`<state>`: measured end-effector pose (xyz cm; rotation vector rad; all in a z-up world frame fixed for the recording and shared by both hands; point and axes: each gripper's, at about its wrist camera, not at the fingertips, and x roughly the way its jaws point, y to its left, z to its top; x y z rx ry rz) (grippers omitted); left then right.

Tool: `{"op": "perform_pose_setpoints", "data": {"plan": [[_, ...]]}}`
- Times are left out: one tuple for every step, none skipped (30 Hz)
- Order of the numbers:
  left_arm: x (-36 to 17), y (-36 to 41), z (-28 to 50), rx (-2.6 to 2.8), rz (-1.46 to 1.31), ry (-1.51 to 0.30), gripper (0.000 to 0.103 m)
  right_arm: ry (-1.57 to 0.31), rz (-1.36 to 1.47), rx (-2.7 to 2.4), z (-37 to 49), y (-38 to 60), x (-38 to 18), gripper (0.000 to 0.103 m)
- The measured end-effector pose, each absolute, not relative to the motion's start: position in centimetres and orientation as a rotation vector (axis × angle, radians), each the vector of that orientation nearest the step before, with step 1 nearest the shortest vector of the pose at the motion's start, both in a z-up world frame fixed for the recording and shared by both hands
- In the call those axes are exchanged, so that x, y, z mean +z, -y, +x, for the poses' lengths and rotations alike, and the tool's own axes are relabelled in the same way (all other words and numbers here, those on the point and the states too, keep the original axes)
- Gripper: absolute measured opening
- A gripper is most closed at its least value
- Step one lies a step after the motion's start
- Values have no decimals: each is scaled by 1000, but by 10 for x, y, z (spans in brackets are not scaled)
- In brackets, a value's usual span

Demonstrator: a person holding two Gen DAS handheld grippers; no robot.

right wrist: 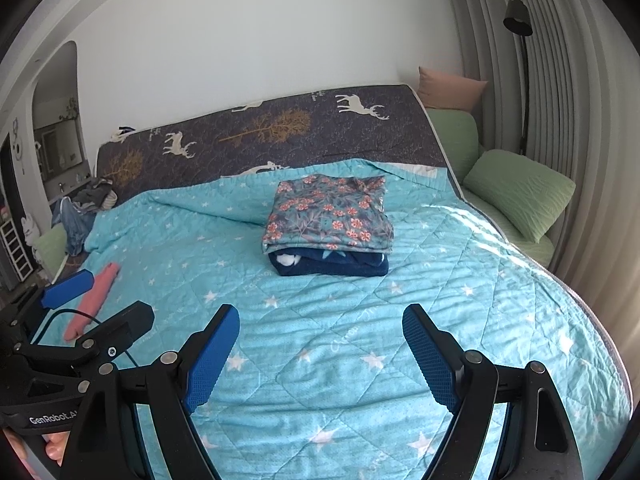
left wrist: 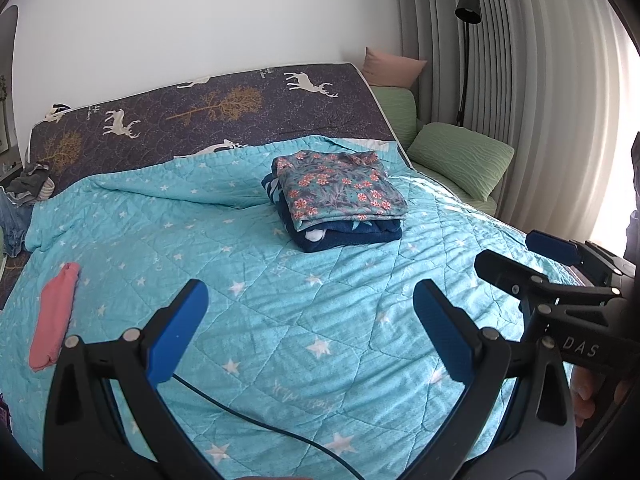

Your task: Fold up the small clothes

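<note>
nearest, the left gripper [left wrist: 308, 328] and right gripper [right wrist: 320, 354] both hang with jaws spread wide and holding nothing, side by side above the turquoise star quilt [left wrist: 280, 320], with bare quilt ahead of them. to the left a pink folded cloth [left wrist: 54, 316] lies near the quilt's edge, well apart from the rest. farther on, mid-bed, the floral folded garment [right wrist: 330, 214] rests on a navy folded garment [right wrist: 332, 266], short of the deer-print mattress [right wrist: 280, 128] and green pillow [right wrist: 520, 192].
</note>
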<state>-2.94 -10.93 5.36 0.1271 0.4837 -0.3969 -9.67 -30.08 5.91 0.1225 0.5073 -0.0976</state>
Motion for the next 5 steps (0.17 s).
{"op": "perform_pose_setpoints", "data": {"plan": [[54,109,-29,-397,127,-483,102,-506,124,-97,-97,301,59,85],[53,109,-30,-396,127,-483,102,-506,124,-98,-97,301,59,85],[53,109,-30,-397,128,-483,102,-506,124,-98,-97,301,59,85],[53,109,-30,-397,129,-483,102,-505,124,-99,-97,302,60,85],[53,109,-30,-397,129,-483,102,-505,124,-99,-96,302,59,85]]}}
